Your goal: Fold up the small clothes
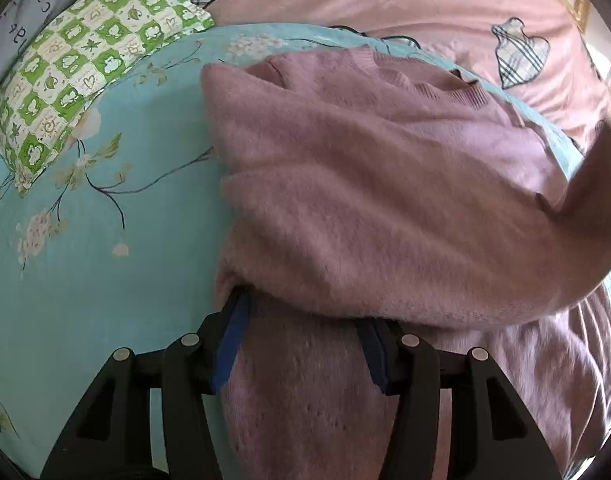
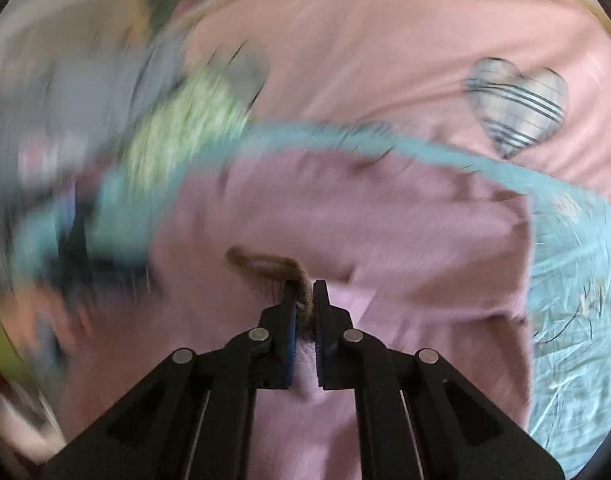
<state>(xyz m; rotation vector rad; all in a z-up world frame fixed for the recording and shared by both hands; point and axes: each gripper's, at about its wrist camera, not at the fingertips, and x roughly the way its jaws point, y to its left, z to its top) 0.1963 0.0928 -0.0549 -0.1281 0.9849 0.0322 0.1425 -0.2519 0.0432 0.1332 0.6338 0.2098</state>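
- The pink sweater [image 1: 385, 184] lies on my blue flowered sheet [image 1: 105, 280].
- My left gripper [image 1: 301, 320] has its jaws partly apart, squeezing a thick bunch of the sweater.
- My right gripper [image 2: 305, 292] has its jaws almost together, pinching a thin fold of sweater.
- A green checked pillow [image 1: 89, 64] lies near.

Fuzzy knit sweater [image 1: 385, 208], smooth printed cotton sheet [image 1: 105, 240], matt black plastic jaws
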